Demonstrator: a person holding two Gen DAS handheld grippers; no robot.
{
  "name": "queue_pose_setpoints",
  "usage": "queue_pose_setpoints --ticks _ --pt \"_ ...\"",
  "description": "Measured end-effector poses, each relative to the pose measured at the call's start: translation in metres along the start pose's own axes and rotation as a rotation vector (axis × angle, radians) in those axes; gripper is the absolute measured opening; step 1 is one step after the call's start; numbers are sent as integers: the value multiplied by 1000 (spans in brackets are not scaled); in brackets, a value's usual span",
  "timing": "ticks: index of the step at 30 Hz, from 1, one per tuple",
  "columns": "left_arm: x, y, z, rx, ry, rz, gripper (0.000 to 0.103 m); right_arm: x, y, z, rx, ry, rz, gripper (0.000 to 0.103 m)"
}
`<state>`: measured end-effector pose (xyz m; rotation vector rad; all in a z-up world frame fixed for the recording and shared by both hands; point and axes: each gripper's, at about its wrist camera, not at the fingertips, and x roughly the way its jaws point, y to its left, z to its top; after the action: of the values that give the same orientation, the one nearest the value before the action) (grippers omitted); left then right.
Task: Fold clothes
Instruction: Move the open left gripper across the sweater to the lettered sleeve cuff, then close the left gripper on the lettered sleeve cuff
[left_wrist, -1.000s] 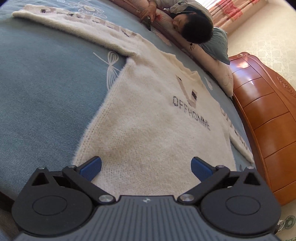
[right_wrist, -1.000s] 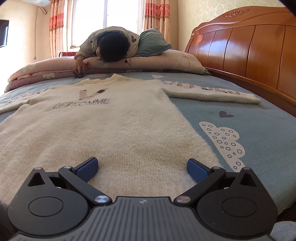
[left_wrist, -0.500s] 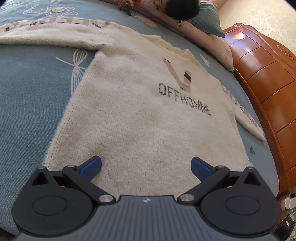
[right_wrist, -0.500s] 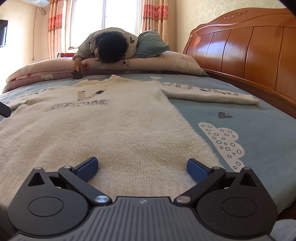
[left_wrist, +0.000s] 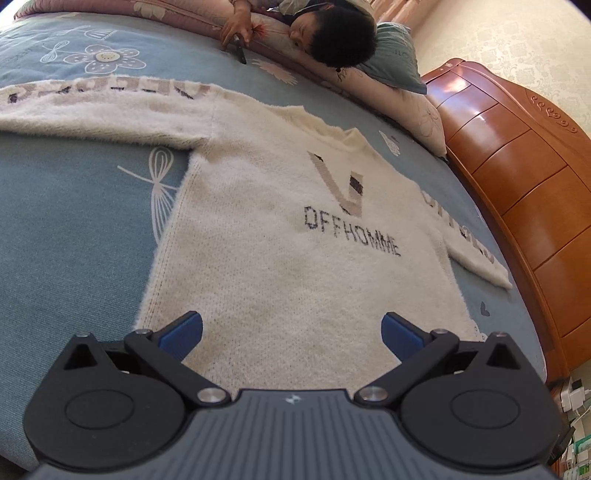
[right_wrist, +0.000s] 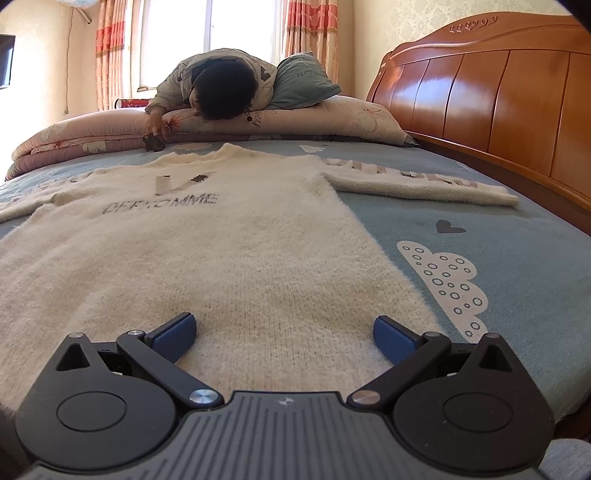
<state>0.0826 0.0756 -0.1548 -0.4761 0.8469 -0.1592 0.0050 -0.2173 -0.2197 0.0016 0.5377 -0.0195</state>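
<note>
Both claws, left gripper (left_wrist: 291, 334) and right gripper (right_wrist: 284, 332), are gaping empty at the sweater (left_wrist: 295, 258) hem, its length running toward twelve o'clock.

Fuzzy knit on woven cloth, beside glossy wood

The sweater (left_wrist: 280, 266) is fluffy cream knit with a matt nap; the sheet (right_wrist: 517, 258) is flat blue printed cloth. The headboard (right_wrist: 498, 92) is polished, glossy wood. Each gripper (left_wrist: 291, 330) (right_wrist: 284, 332) is matt black plastic with textured blue pads (right_wrist: 173, 338) and shiny metal pins.
</note>
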Motion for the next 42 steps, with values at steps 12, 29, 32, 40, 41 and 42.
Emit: queue_pose_setpoints --ticks 12,29,32,40,41,42 --pt "-30 88 168 -89 -88 109 102 -12 22 59 62 128 272 103" --pt "32 238 184 -443 -46 69 102 38 66 48 -117 183 196 103" --pt "17 227 184 -333 -46 282 102 38 64 46 -109 176 200 103" --pt "-5 204 178 -139 -64 464 102 36 68 43 -112 168 175 103" --pt "-4 198 180 -112 -70 471 102 36 69 42 -112 168 173 103" --pt "-3 193 181 -85 -76 478 102 36 69 42 -111 167 171 103"
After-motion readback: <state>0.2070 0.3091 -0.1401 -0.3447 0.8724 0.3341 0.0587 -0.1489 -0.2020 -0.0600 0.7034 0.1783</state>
